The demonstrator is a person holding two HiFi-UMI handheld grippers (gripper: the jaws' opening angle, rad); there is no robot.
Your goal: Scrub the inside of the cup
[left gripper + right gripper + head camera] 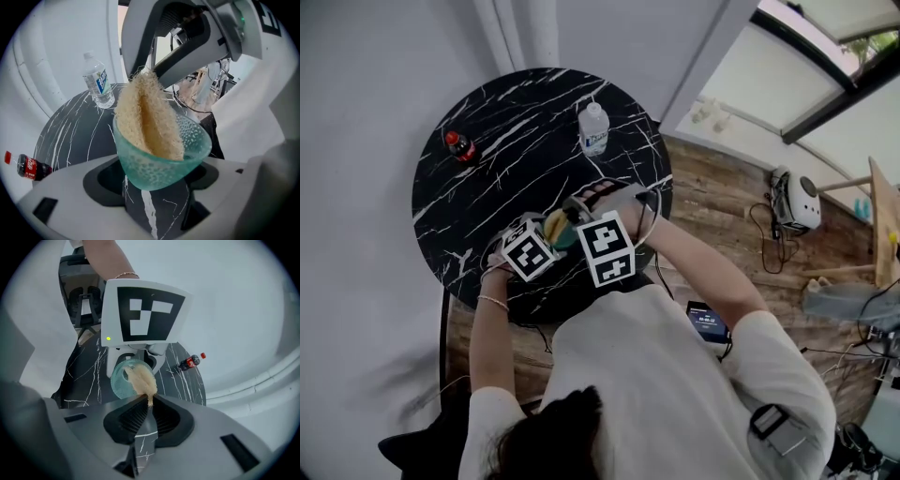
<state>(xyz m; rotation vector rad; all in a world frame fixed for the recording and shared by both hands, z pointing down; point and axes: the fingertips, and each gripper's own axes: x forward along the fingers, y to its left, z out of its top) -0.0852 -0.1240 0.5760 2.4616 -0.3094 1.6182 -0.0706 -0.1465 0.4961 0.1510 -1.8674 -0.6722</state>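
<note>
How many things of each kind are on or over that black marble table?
Bottles: 2, a clear plastic water bottle and a small dark cola bottle
Bumpy teal glass cup: 1
Tan fibrous scrubber: 1
Total: 4

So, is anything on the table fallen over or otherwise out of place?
Yes: the cola bottle lies on its side on the black table, while the water bottle stands upright. No spill shows.

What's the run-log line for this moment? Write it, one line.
left gripper: shut on cup, held over table | right gripper: shut on sponge | sponge: inside cup | step: scrub inside of cup
</note>
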